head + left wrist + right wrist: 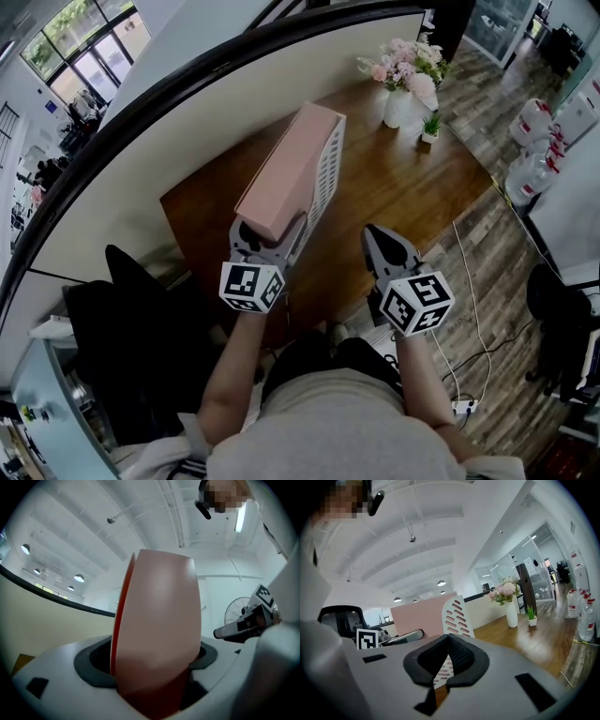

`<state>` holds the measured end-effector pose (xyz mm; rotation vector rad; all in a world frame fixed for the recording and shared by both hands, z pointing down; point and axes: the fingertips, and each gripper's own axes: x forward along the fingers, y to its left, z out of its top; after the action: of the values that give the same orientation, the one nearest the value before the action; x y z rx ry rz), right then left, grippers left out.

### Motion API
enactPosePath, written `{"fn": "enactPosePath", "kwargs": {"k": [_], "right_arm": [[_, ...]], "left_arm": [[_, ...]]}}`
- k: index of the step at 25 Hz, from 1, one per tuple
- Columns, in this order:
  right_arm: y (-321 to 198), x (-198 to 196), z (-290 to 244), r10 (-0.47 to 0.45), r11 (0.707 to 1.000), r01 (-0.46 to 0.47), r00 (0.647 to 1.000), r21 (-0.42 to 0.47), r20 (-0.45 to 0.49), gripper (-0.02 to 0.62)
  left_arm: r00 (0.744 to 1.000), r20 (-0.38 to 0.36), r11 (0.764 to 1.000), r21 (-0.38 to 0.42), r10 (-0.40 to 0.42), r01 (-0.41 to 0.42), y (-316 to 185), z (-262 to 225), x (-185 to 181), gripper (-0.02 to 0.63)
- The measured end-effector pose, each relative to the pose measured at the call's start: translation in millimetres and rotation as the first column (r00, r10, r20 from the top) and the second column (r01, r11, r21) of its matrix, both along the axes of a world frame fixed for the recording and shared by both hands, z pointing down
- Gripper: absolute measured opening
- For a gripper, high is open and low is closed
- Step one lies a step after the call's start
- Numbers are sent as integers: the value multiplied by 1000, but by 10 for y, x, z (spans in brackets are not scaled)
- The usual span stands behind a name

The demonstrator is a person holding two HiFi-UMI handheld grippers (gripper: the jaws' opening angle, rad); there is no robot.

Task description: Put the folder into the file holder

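There is one pink folder (281, 178) and one white file holder (326, 173) with slots in its side. The folder stands on its edge inside the holder, on the wooden table (403, 197), near the table's left side. At the far end of the table stand one white vase (397, 109) with pink flowers and, just beside it, one small potted plant (431, 126). Two grippers are in view. The left gripper (270, 230) is at the near end of the folder, and its jaws stand wide with the folder between them. In the left gripper view a dark gap shows between the folder's red edge and the left jaw, while on the right side the folder seems to lie against the jaw, so the jaws do not clamp it. The right gripper (382, 240) is just beside the holder, above the table's near edge. Its jaws are together at the tips and hold nothing. The left gripper covers the near end of the folder, and the holder's walls hide the folder's lower part. On the floor at the right stand several water bottles (534, 122), cut off by the picture edge, so I cannot count them surely.
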<state>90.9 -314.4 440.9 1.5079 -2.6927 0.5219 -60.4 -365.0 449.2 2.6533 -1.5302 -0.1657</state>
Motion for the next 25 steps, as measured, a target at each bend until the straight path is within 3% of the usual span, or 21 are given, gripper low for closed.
{"fn": "enactPosePath", "kwargs": {"k": [4, 14, 18, 20, 25], "right_arm": [[21, -17, -50, -8, 1000, 8, 1000, 15, 2, 9], [127, -147, -253, -46, 997, 45, 999, 65, 5, 9], [173, -184, -348, -59, 995, 58, 998, 87, 7, 9], [196, -192, -370, -64, 994, 63, 998, 92, 8, 9], [258, -207, -370, -74, 993, 73, 997, 94, 7, 9]], "left_arm": [[999, -30, 1000, -14, -18, 17, 41, -65, -41, 445], [997, -60, 999, -10, -45, 45, 319, -345, -165, 442], [992, -70, 995, -13, -103, 103, 438, -438, -268, 426], [987, -82, 990, -8, -139, 139, 490, -481, -332, 386], [983, -110, 989, 27, -144, 148, 631, -632, -335, 362]]}}
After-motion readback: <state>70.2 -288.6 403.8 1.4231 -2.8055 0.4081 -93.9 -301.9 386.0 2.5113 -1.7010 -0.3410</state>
